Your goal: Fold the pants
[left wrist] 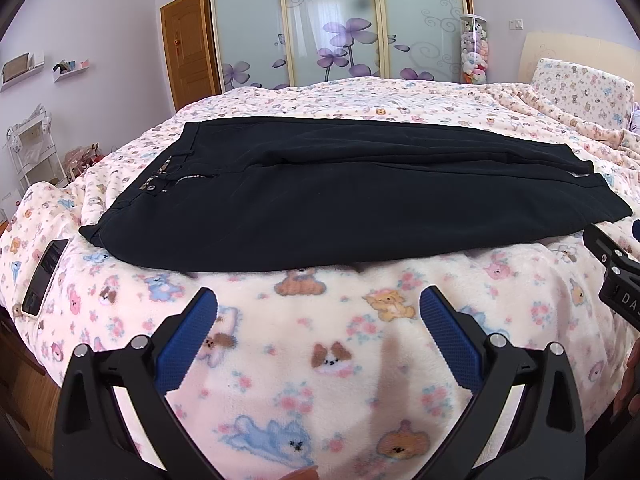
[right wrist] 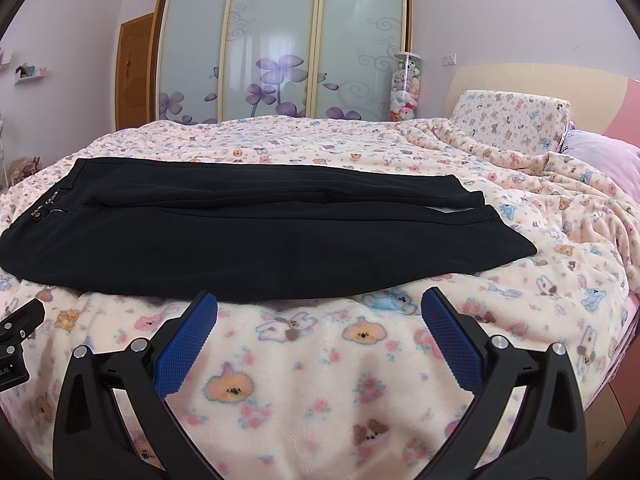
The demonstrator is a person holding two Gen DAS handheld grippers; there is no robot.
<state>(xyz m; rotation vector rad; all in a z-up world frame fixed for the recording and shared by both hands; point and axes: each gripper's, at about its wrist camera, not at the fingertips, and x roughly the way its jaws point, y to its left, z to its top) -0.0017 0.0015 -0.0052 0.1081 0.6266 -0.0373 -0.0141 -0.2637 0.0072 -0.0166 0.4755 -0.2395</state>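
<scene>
Two grippers, left gripper (left wrist: 318, 304) and right gripper (right wrist: 319, 306), hover with jaws spread near black pants (left wrist: 320, 192) lying flat on the bed (left wrist: 320, 360). Pinching fleece blanket alongside fabric could spoil the fold.

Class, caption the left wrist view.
Open left gripper hovers before black pants laid flat on bear-print blanket.

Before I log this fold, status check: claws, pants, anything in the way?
Left claw open, right claw open, both short of the cloth. Black pants flat on the bed, legs side by side, unfolded. Phone left of the waistband, apart.
</scene>
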